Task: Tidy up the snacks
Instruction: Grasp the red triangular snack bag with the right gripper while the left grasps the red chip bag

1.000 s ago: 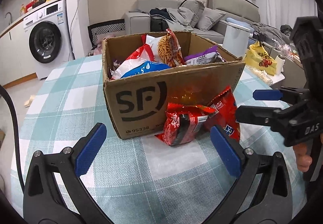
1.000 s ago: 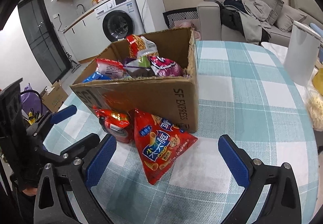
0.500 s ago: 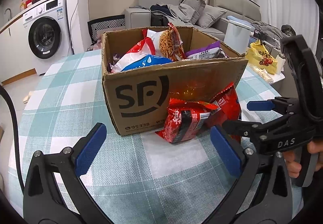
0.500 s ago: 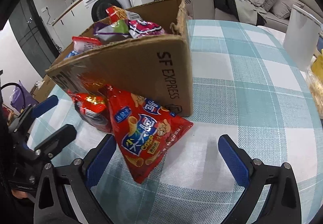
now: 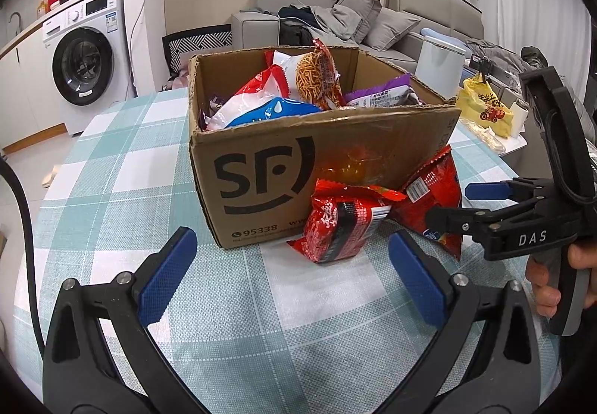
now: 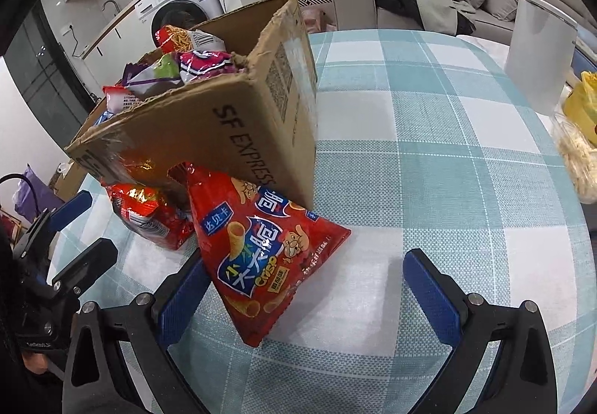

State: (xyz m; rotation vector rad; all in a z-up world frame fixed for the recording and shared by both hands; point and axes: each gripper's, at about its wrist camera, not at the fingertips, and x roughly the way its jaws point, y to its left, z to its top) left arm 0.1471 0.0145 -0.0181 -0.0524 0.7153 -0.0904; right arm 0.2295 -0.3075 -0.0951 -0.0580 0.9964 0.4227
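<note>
A cardboard SF box (image 5: pixel 268 168) (image 6: pixel 238 130) holding several snack packs stands on the checked tablecloth (image 5: pixel 112 168). Two red packs lean against its front: a small noodle pack (image 5: pixel 343 220) (image 6: pixel 149 216) and a larger crisp bag (image 6: pixel 257 253) (image 5: pixel 433 197). My left gripper (image 5: pixel 294 276) hovers open just in front of the noodle pack, not touching it. My right gripper (image 6: pixel 309 294) is open, low over the table, and the crisp bag's lower end lies between its fingers, against the left pad. In the left wrist view the right gripper (image 5: pixel 459 205) reaches in from the right.
A white bin (image 6: pixel 541 52) stands at the table's far right edge, with a yellow bag (image 5: pixel 481 108) and a clear bag of snacks (image 6: pixel 574 156) near it. A sofa with clothes and a washing machine (image 5: pixel 86 56) lie beyond the table.
The right gripper has moved forward and down toward the crisp bag, which now sits between its fingers. The left gripper has edged slightly closer to the box; both stay open.
</note>
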